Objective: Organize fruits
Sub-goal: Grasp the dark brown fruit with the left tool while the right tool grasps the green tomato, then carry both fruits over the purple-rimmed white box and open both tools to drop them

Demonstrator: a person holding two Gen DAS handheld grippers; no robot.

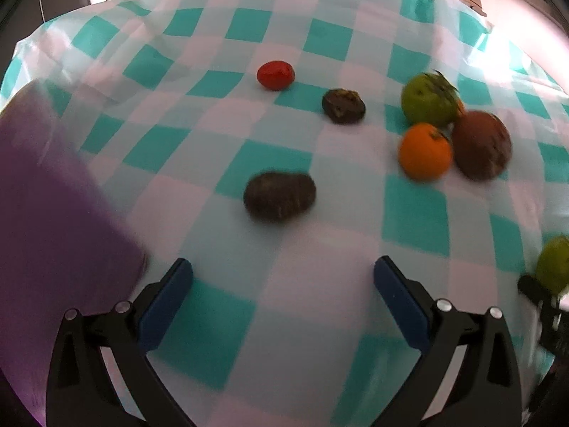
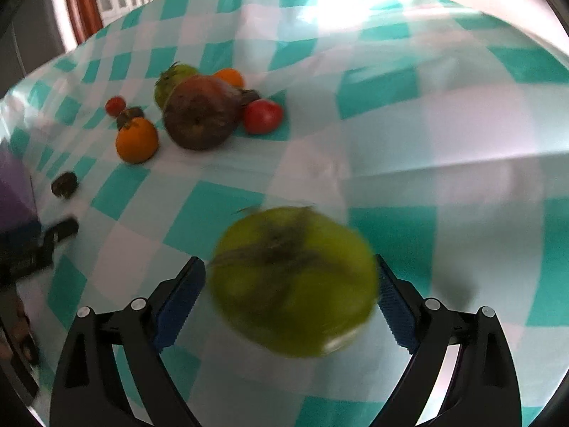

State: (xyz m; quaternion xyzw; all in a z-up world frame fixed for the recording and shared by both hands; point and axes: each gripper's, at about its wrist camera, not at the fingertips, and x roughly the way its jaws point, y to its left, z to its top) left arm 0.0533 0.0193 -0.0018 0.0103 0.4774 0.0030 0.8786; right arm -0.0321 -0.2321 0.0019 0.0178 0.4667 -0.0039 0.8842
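Fruits lie on a teal-and-white checked cloth [image 1: 284, 302]. In the left wrist view my left gripper [image 1: 282, 284] is open and empty, just short of a dark oval fruit [image 1: 280, 196]. Beyond lie a red tomato [image 1: 275, 75], a dark round fruit [image 1: 343, 105], a green fruit [image 1: 428, 99], an orange [image 1: 425, 152] and a brown fruit [image 1: 483, 145]. In the right wrist view a green apple-like fruit [image 2: 293, 281] sits between the fingers of my right gripper [image 2: 290, 284]; a small gap shows on the left side. The same pile shows far left: the orange [image 2: 137, 140], the brown fruit [image 2: 201, 112], a red tomato [image 2: 262, 115].
A purple container [image 1: 46, 220] stands at the left, close to my left gripper. The right gripper with its green fruit [image 1: 553, 263] shows at the right edge of the left wrist view. A wooden chair back [image 2: 80, 3] stands beyond the table's far edge.
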